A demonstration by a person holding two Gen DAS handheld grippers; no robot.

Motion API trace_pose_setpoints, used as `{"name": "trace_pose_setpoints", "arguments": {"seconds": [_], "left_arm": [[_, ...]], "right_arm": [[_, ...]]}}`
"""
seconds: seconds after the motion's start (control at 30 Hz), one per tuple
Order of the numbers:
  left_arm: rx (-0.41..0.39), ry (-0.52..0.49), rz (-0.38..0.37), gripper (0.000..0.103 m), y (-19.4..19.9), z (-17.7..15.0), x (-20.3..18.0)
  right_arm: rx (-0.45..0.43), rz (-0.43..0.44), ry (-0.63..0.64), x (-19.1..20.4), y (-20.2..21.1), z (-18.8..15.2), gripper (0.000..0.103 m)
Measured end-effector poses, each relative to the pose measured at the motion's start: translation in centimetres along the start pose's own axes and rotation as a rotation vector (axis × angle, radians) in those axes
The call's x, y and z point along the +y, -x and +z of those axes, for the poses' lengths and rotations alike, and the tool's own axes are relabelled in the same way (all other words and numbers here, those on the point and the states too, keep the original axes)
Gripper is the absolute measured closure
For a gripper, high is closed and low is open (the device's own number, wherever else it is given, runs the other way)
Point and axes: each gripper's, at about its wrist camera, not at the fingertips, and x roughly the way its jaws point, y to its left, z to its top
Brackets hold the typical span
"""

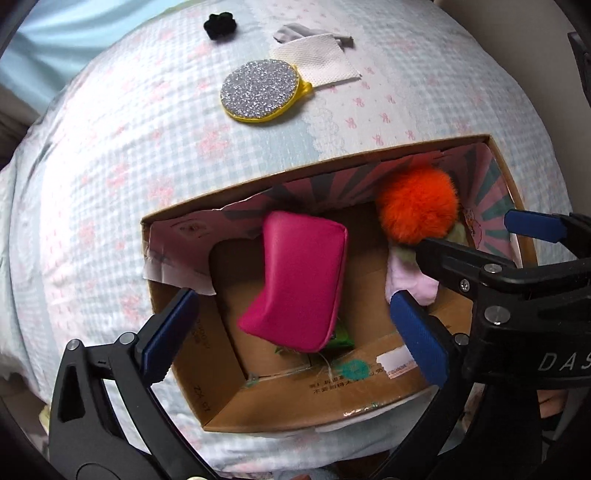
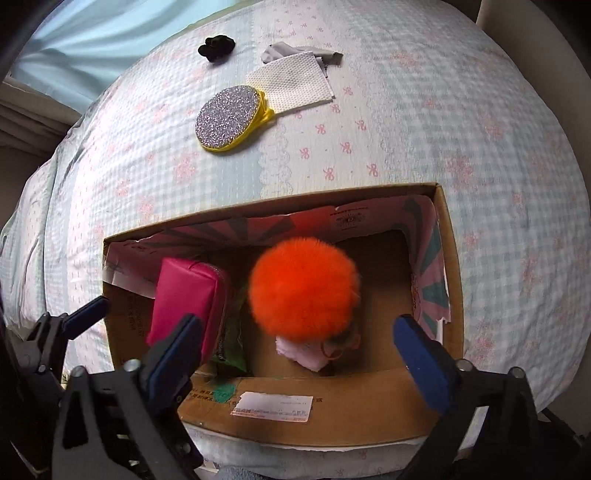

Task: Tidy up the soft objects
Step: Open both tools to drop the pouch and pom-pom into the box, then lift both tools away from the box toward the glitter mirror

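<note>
An open cardboard box sits on the bed. Inside it lie a pink pouch, an orange pom-pom, a pale pink soft item and a green packet. My left gripper is open above the box, over the pouch. My right gripper is open above the box, over the pom-pom; it also shows in the left wrist view. Neither holds anything.
On the patterned bedspread beyond the box lie a round glitter pouch with yellow edge, a white tissue, a grey cloth and a black scrunchie.
</note>
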Motion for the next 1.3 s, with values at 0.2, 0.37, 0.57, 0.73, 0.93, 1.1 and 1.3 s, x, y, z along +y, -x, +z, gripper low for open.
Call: {"name": "trace_pose_setpoints", "arguments": {"seconds": [0.2,0.37,0.57,0.73,0.93,1.1,1.3], "left_arm": [[0.006,0.035,-0.033,0.001,-0.1,0.3,0.5],[-0.014,0.037,-0.030,0.001,0.6,0.3,0.5],[-0.101,0.083,-0.027,0.001,4.3,0.6,1.3],[-0.189,0.116,-0.027,0.000,8.9,1.1,2.1],[-0.299,0.155,-0.028,0.000,15.8,1.0,2.8],[-0.395,0.187,-0.025,0.000,21.9,0.3,3.1],[-0.514,0.227,-0.004,0.000,28.5,-0.1,3.3]], "right_arm": [[0.019,-0.018,0.012,-0.3,-0.5,0.1,0.000],[0.014,-0.023,0.018,-0.6,-0.3,0.0,0.000],[-0.039,-0.049,0.024,-0.1,2.5,0.1,0.000],[-0.145,-0.070,0.031,0.6,7.9,0.5,0.000],[-0.291,-0.073,0.036,2.1,15.8,0.2,0.000],[-0.402,-0.104,0.072,3.4,22.2,-1.0,0.000],[-0.509,-0.106,0.092,4.1,28.4,-2.0,0.000]]}}
